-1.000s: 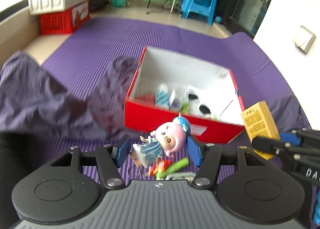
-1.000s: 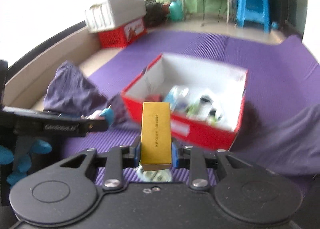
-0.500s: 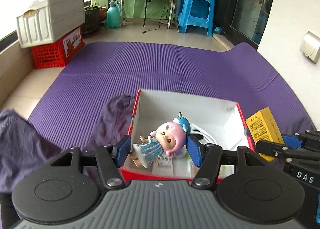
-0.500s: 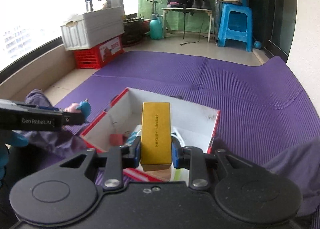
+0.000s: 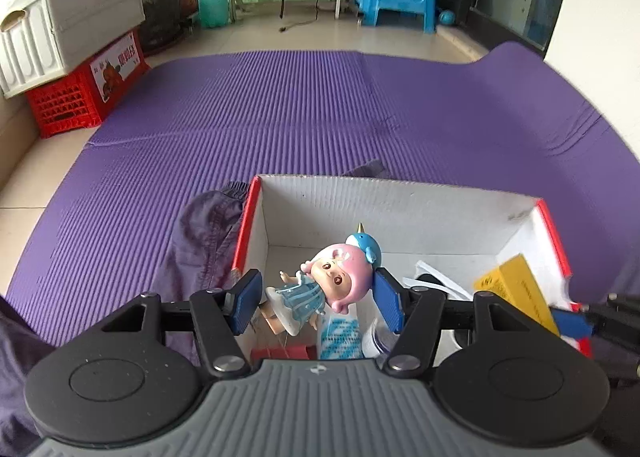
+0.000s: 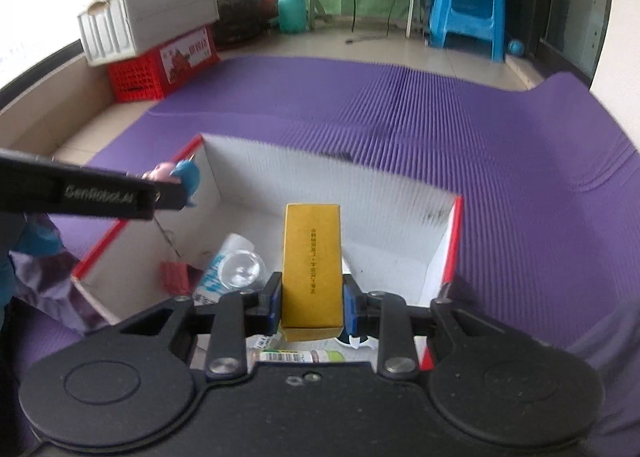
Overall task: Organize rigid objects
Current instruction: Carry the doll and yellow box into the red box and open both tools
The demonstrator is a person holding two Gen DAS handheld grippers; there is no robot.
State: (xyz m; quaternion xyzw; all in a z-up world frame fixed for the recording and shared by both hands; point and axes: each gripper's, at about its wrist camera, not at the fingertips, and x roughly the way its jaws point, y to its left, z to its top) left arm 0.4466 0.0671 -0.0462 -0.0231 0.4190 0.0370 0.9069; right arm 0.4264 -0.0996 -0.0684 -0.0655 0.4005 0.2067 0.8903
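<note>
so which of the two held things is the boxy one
The yellow carton in the right gripper; the left gripper holds a rounded pink-headed doll.

Left gripper (image 5: 316, 297) body hides the box (image 5: 400, 209) near wall and part of its contents; a red item (image 5: 280, 351) and a labelled bottle (image 5: 338, 337) show only partly. In the right wrist view, the yellow carton (image 6: 312, 261) covers the things beneath it, and its print is too small to read.
</note>
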